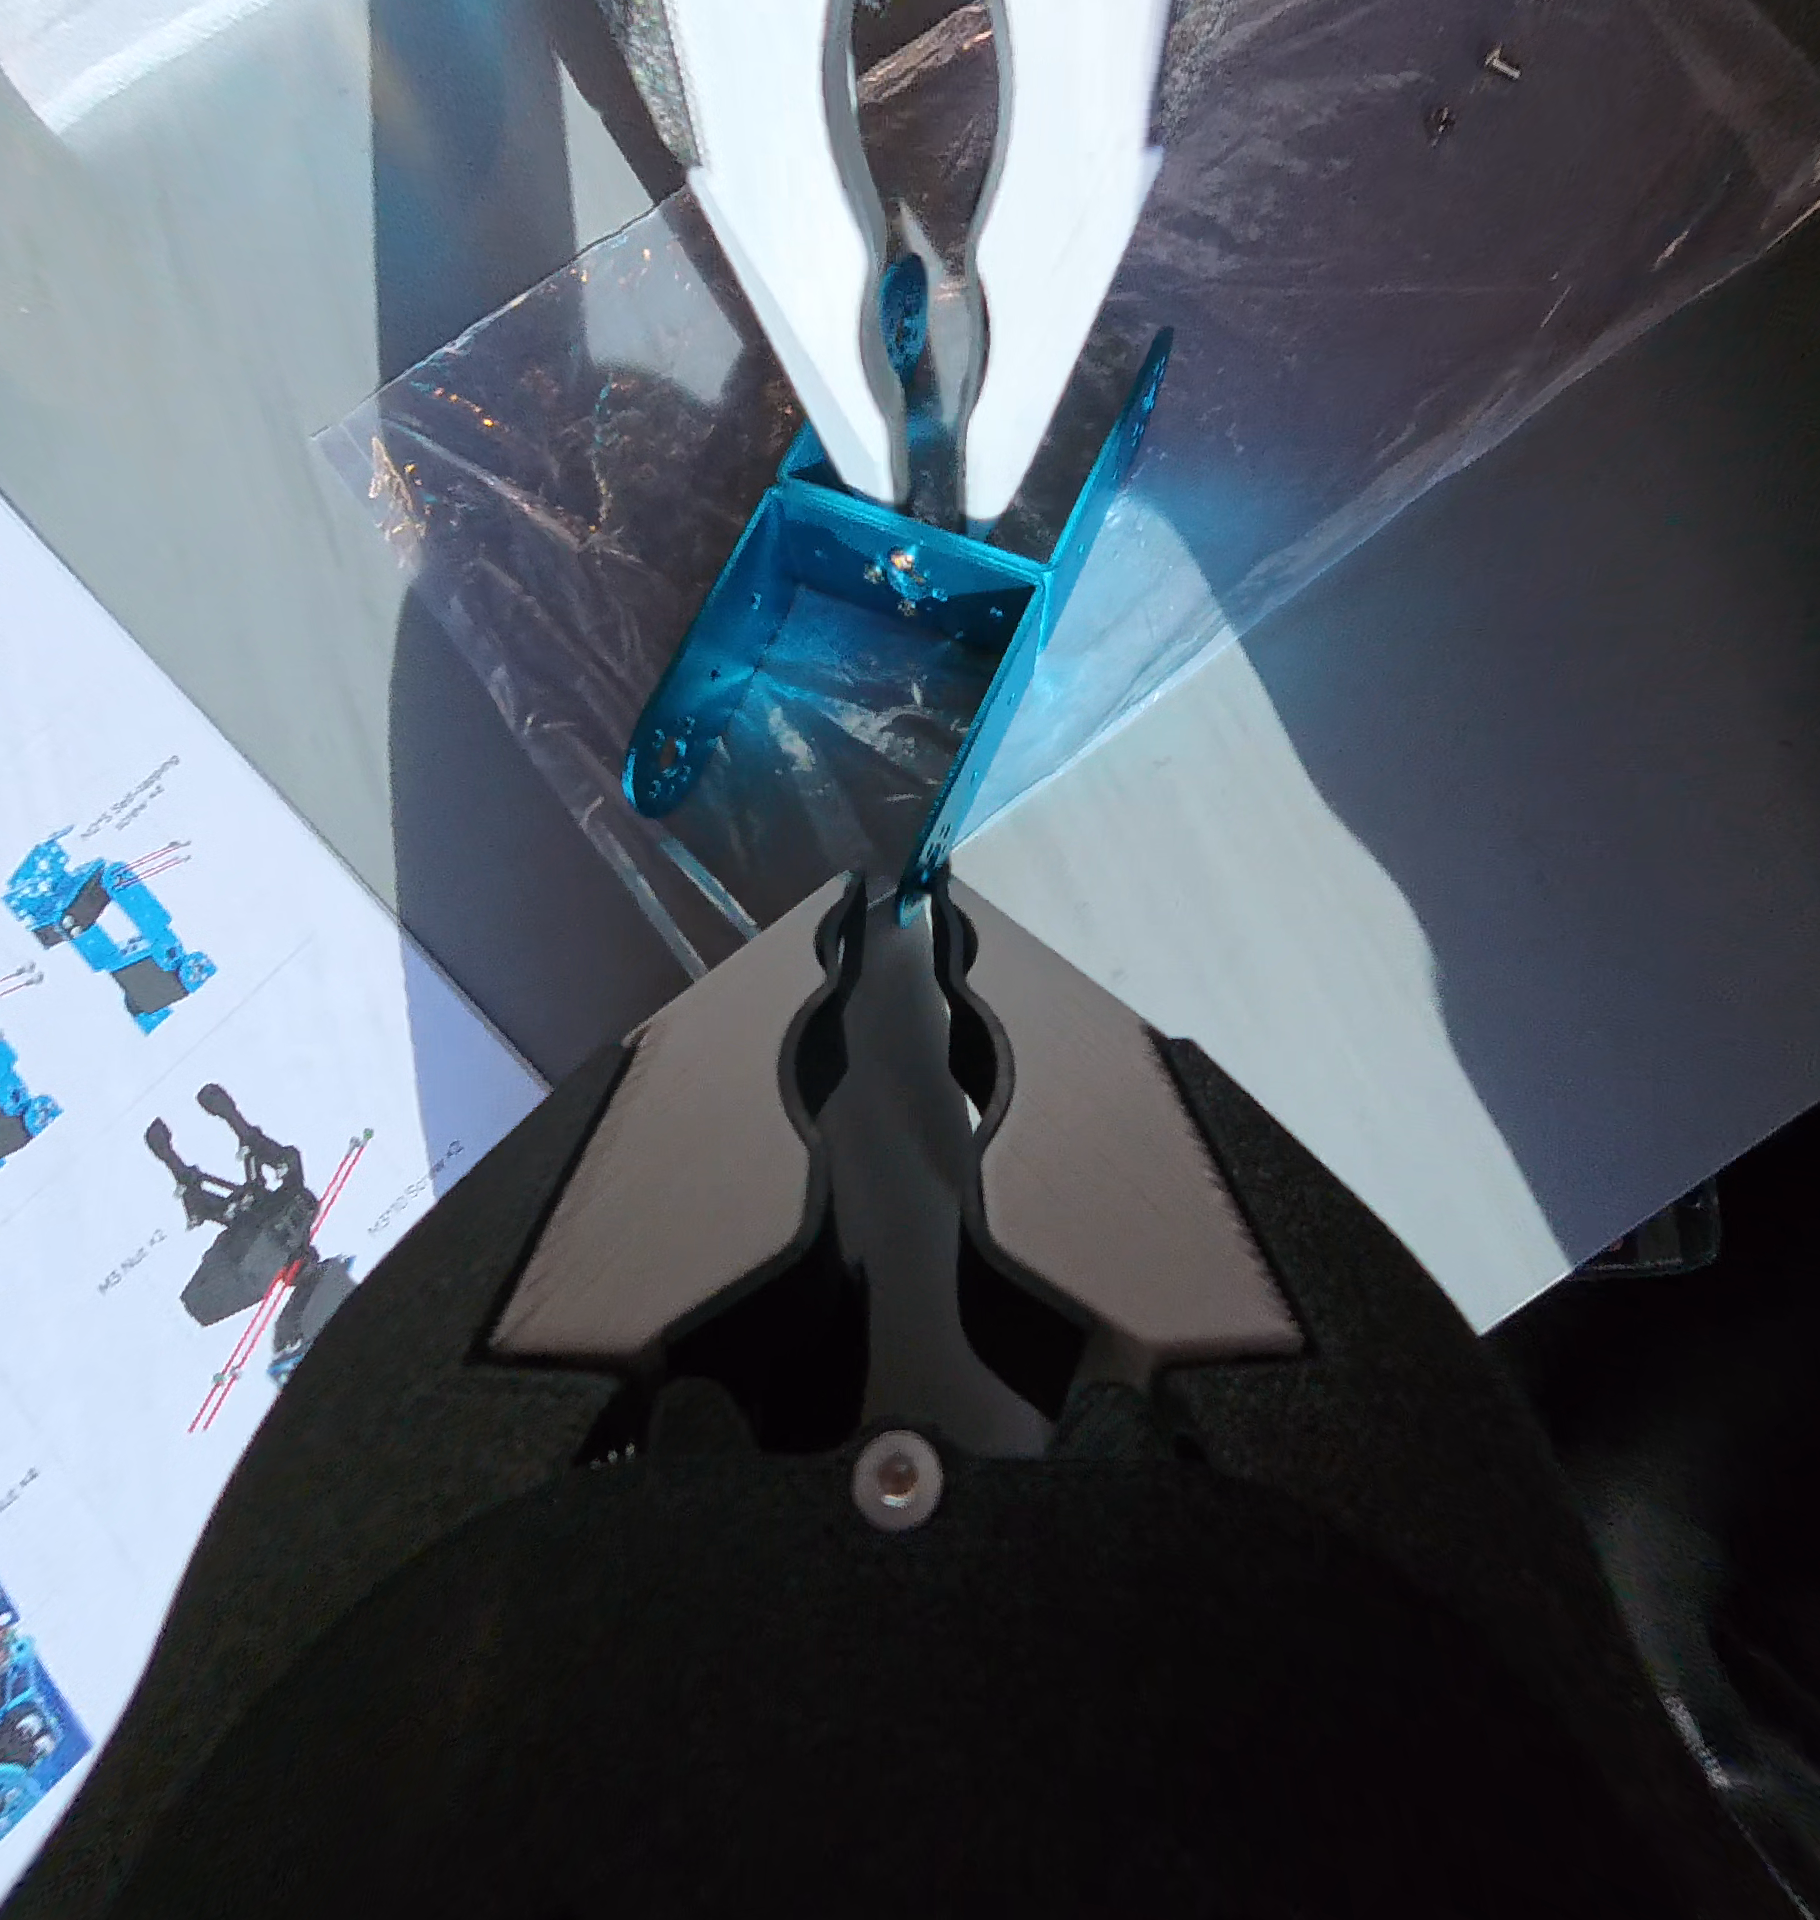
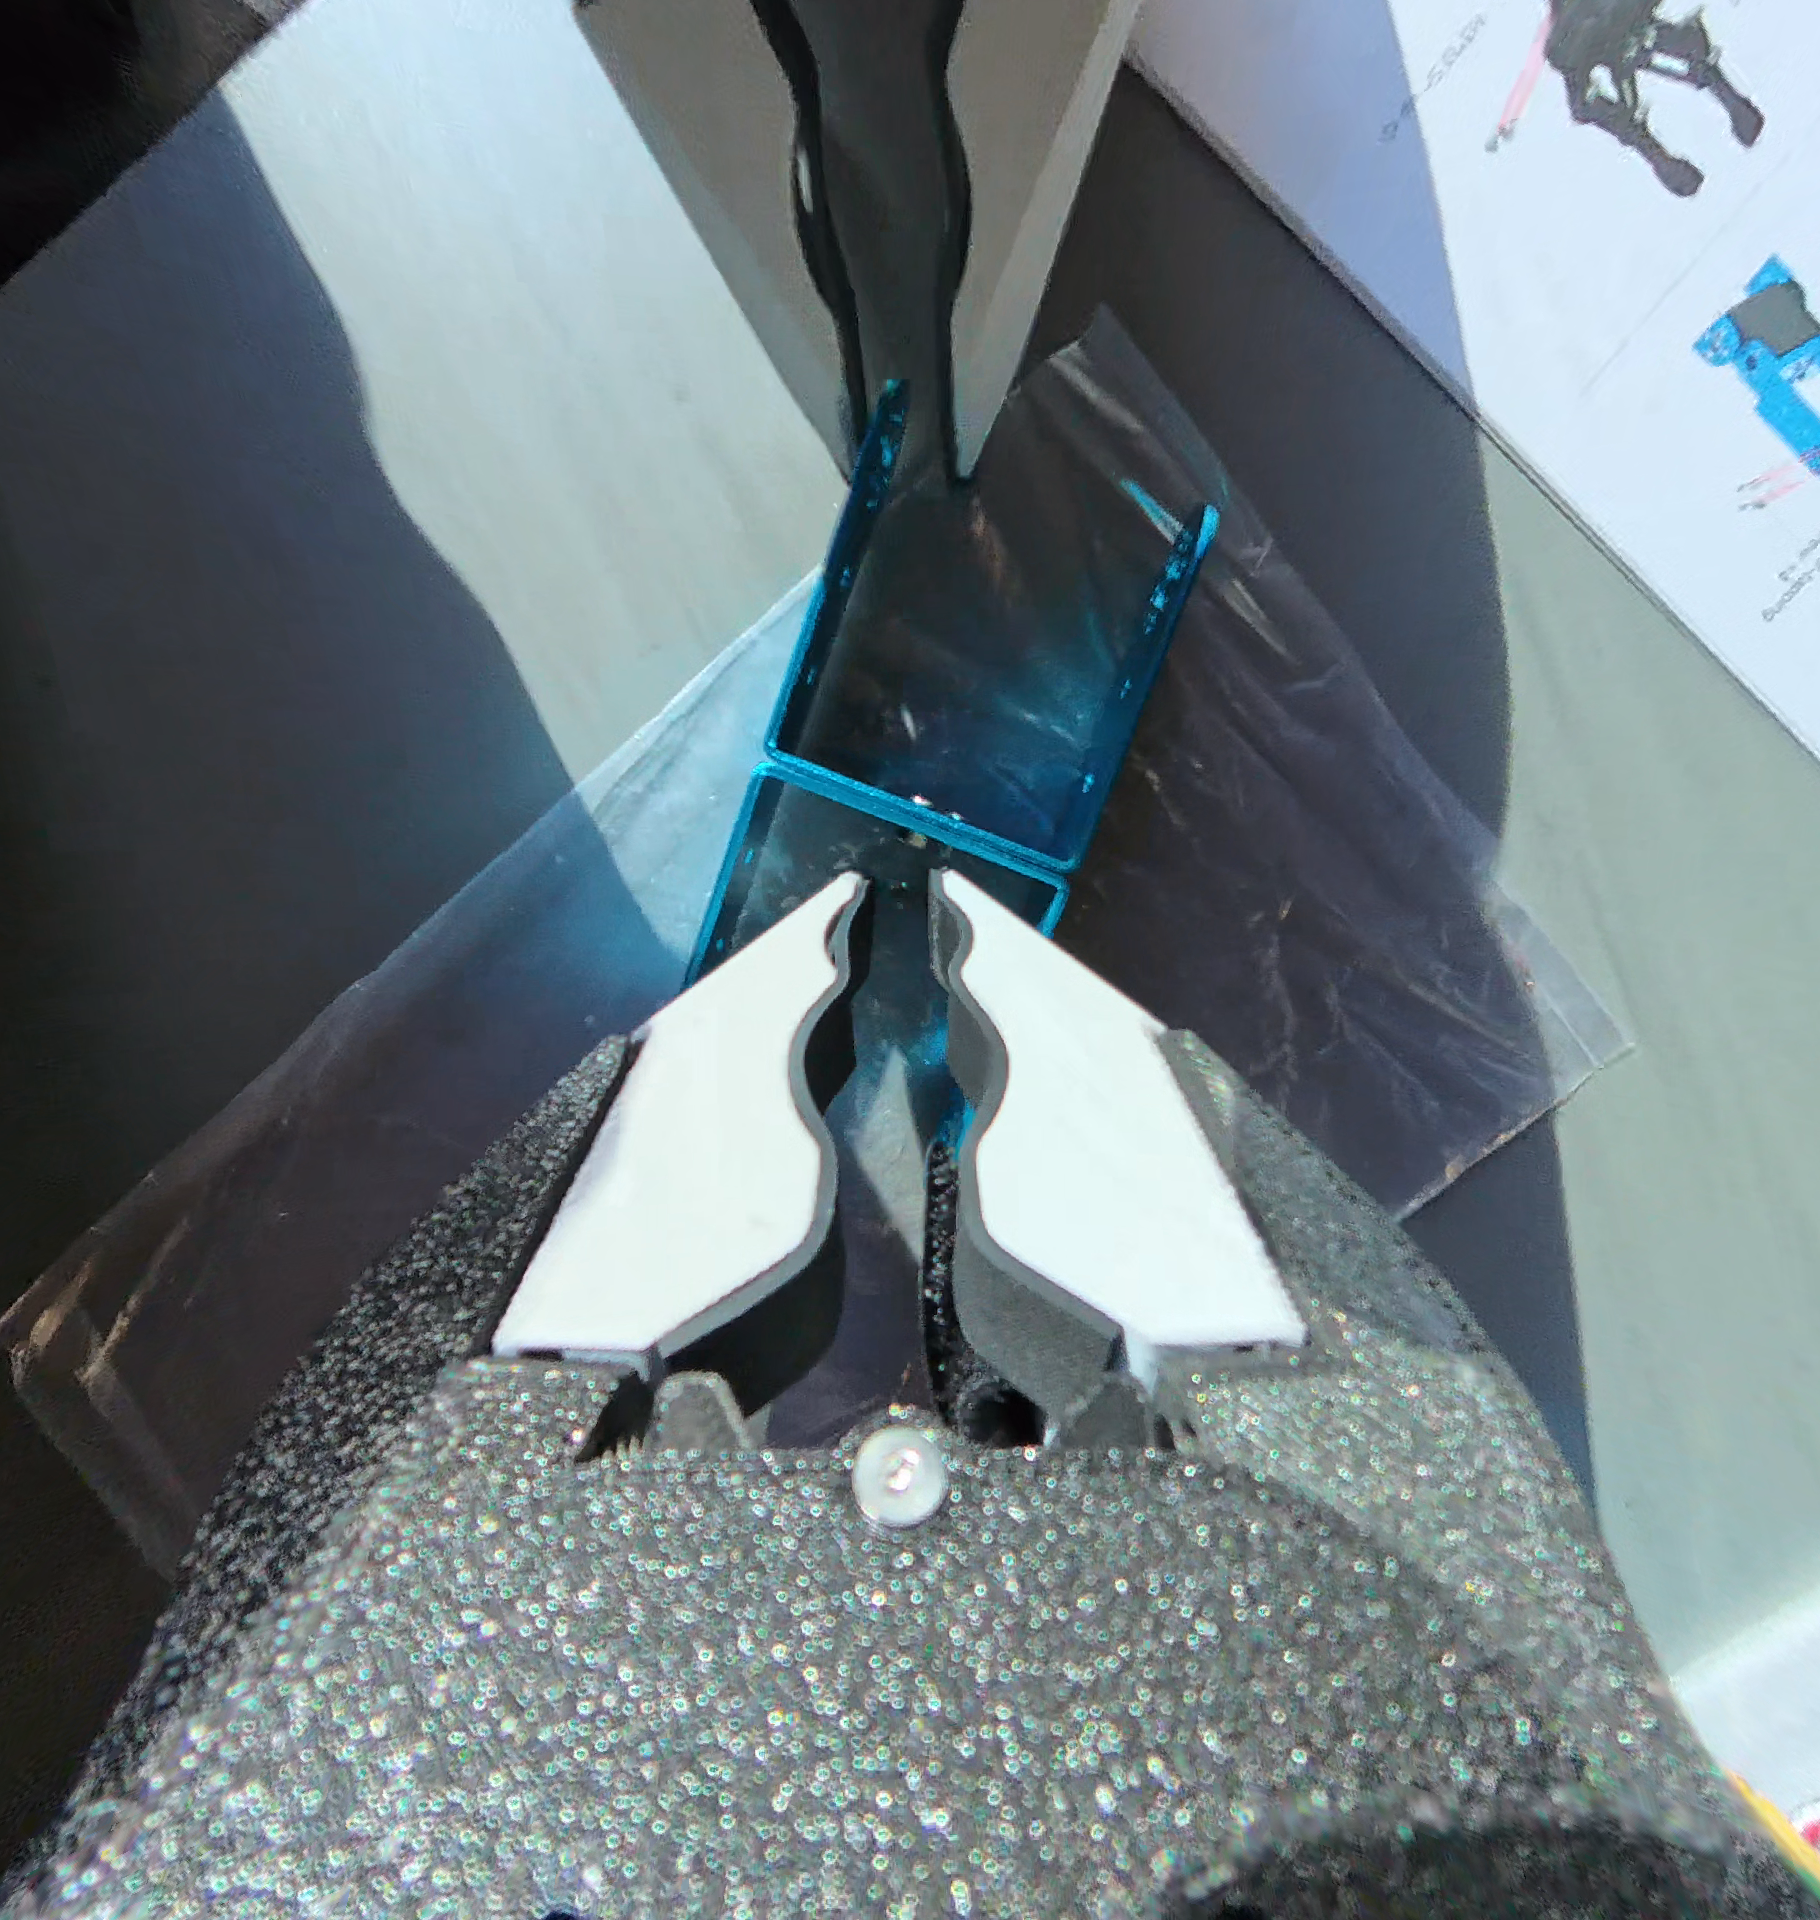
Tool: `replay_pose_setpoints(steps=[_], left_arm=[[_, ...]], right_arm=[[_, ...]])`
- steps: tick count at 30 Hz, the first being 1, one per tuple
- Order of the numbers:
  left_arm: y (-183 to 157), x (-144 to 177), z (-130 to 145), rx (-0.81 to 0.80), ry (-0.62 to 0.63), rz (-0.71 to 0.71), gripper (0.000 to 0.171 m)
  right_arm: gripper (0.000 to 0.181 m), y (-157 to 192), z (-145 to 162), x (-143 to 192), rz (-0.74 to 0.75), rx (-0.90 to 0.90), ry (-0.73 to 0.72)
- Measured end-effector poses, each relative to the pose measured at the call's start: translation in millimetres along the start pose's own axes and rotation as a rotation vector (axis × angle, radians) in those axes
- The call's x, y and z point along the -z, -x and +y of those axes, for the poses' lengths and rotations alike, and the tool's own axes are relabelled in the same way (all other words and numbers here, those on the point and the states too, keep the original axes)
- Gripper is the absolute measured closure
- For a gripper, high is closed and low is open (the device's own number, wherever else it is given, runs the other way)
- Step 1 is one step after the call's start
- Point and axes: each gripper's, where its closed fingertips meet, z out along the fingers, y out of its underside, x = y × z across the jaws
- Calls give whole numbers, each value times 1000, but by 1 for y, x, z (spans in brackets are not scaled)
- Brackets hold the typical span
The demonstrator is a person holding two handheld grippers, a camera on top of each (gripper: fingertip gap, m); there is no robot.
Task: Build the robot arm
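Left gripper pinches blue bracket arm; right gripper clamps opposite arm, contact half hidden.

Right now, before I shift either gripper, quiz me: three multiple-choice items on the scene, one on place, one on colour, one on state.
1. Under the bracket pair lies: A a clear plastic bag; B a green towel; C bare floor.
2. The bracket pair is: A red; B blue; C yellow.
3. The right gripper is: A wide open; B shut on the bracket pair; C out of view.
Key: 1A, plastic shows beneath it; 2B, its metal is blue throughout; 3B, a blue flange sits between its fingers.
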Motion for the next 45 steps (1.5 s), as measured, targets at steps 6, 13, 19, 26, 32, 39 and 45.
replay_pose_setpoints(steps=[6,13,19,26,32,39,45], left_arm=[[10,1,2,-10,9,-53,160],[39,-1,1,-25,30,-145,154],[51,0,-7,-37,33,-162,153],[11,-8,-35,-22,-124,158,130],[4,-26,-35,-91,-67,215,129],[-3,-26,-37,-139,-32,343,129],[7,-26,-40,-84,-40,393,98]], right_arm=[[172,3,3,-3,-44,-14,28],[172,2,4,-3,-30,-9,29],[173,2,4,-2,-33,-13,6],[176,1,5,-1,16,-31,-68],[176,-2,1,15,181,-28,-234],[176,-10,-8,21,428,63,-331],[176,-16,-5,23,567,151,-315]])
